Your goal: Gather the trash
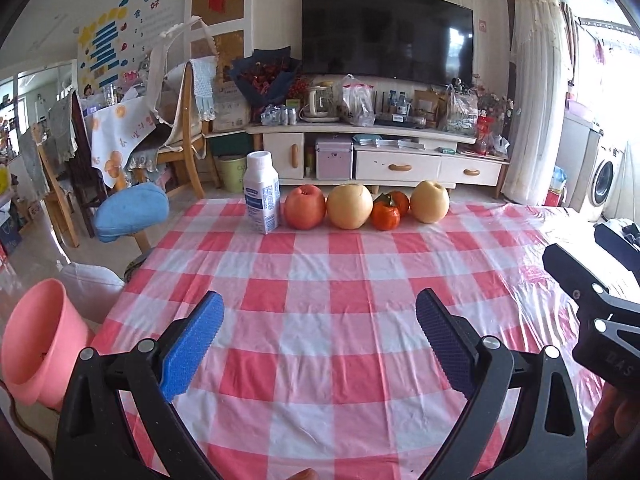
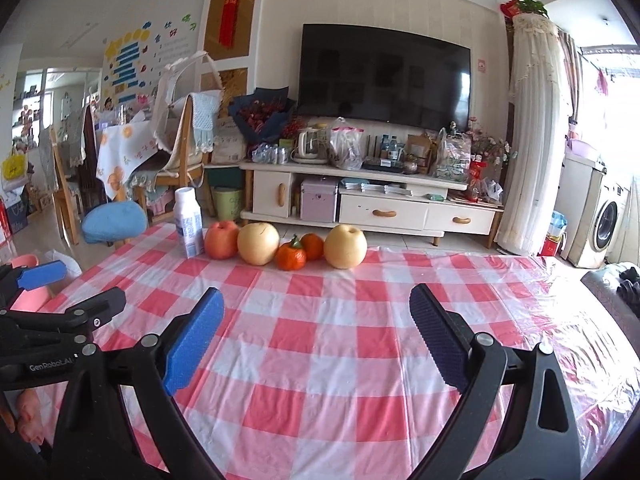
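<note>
Left gripper (image 1: 320,340): jaws spread wide, nothing between them, poised over the checked cloth of the worktop (image 1: 320,400). Right gripper (image 2: 316,336): the same, jaws wide apart and empty.

Task thing: a white bottle (image 1: 262,192) with a blue label stands upright at the far edge of the worktop, about 11 o'clock from the left gripper. In the right wrist view the same bottle (image 2: 189,222) sits nearer 10 o'clock.

Fruit row runs rightward from the bottle: red apple (image 1: 305,207) just beside it, then a yellow pear (image 1: 349,206), two persimmons (image 1: 390,210) close together, and a second pear (image 1: 430,202). All at roughly 12 o'clock in the left view.

Left view only: a pink bin (image 1: 40,352) off the worktop's left edge at 9 o'clock, its mouth tilted toward the camera, with a white bag just behind it. The right view catches only a sliver of that pink bin (image 2: 28,292), mostly hidden behind the left gripper's black frame and one blue pad.

Left view shows the right gripper's black body at 3 o'clock, fingers of a hand (image 1: 612,420) under it. Right view shows fingertips (image 2: 28,412) at 8 o'clock, below the left gripper's frame.

Right view only: a dark sofa arm (image 2: 608,292) with dark cloth at 3 o'clock.
</note>
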Available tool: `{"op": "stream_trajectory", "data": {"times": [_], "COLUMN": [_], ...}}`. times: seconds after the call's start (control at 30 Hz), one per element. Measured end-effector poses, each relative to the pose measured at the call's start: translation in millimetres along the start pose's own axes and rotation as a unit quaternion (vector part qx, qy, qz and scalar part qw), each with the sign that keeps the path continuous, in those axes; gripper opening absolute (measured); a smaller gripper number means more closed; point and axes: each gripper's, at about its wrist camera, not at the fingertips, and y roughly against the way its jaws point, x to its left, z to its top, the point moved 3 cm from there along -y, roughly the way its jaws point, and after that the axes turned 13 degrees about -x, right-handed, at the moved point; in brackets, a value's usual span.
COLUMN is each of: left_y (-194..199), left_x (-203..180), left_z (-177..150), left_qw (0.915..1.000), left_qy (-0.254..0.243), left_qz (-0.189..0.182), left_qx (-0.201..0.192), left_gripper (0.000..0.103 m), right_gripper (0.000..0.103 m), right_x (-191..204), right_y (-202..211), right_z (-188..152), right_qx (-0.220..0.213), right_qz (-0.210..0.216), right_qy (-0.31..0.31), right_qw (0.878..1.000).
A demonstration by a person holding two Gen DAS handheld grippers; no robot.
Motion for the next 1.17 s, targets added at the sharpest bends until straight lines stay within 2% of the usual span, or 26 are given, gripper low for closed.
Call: {"op": "stream_trajectory", "data": {"times": [0.37, 0.67, 0.83, 0.97, 1.1, 1.17], "left_y": [-5.9, -28.7, -57.0, -90.0, -112.2, -119.9], "left_x": [-17.2, -13.8, -13.4, -17.5, -18.3, -19.6], "left_z": [-4.2, -19.7, -40.7, -64.7, -81.9, -87.4], "left_qw": [0.9998, 0.9997, 0.998, 0.9921, 0.988, 0.986], "left_qy": [-0.021, -0.017, -0.02, -0.027, -0.014, -0.015], "left_qz": [0.006, 0.011, 0.014, 0.022, 0.027, 0.026], "left_qx": [0.002, 0.016, 0.057, 0.12, 0.151, 0.164], "left_gripper": [0.096, 0.096, 0.096, 0.096, 0.096, 0.096], "right_gripper": [0.094, 0.095, 0.095, 0.095, 0.095, 0.095], "right_x": [-11.7, -9.8, -6.7, -9.7, -14.5, -15.6], "right_y": [-3.7, -22.1, -45.6, -71.9, -92.6, -96.2], "right_z": [-6.6, -26.0, -48.8, -78.2, -101.2, -105.7], "right_qx": [0.001, 0.03, 0.078, 0.149, 0.203, 0.212], "right_qz": [-0.008, -0.008, -0.003, -0.006, -0.017, -0.02], "right_qy": [-0.005, -0.004, -0.013, -0.043, -0.064, -0.066], "right_qw": [1.0, 1.0, 0.997, 0.988, 0.977, 0.975]}}
